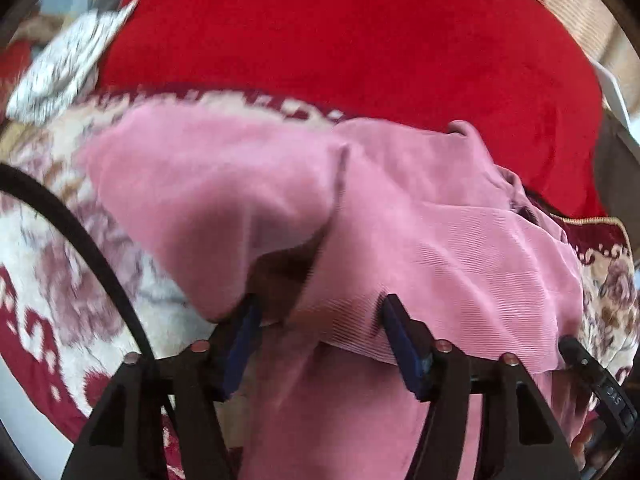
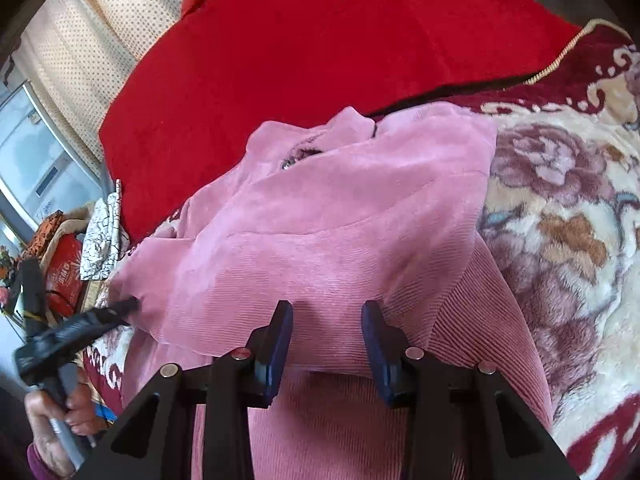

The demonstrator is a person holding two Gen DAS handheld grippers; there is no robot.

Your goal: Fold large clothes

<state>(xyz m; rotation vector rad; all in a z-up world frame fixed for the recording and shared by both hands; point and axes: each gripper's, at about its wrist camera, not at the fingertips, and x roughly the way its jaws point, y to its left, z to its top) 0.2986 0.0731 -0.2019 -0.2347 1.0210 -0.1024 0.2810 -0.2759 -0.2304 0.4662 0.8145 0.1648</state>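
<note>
A pink corduroy garment (image 1: pixel 400 216) lies partly folded on a floral blanket (image 1: pixel 60 280), its collar toward the red blanket. My left gripper (image 1: pixel 320 312) stands open at the near edge, with a fold of the pink cloth lying loose between its blue pads (image 1: pixel 244 340). In the right wrist view the pink garment (image 2: pixel 340 220) fills the middle. My right gripper (image 2: pixel 328 316) is open over its near hem, the pads (image 2: pixel 280 340) apart with flat cloth between them. The left gripper (image 2: pixel 130 306) shows at the garment's left edge, held by a hand (image 2: pixel 60 412). The right gripper (image 1: pixel 568 344) peeks in at lower right.
A red blanket (image 2: pixel 320 60) covers the far side of the bed. A white patterned cloth (image 1: pixel 68 64) lies at the far left, beside a red box (image 2: pixel 64 272) and clutter. A black cable (image 1: pixel 80 232) crosses the left view. Dotted curtain (image 2: pixel 88 40) and window stand beyond.
</note>
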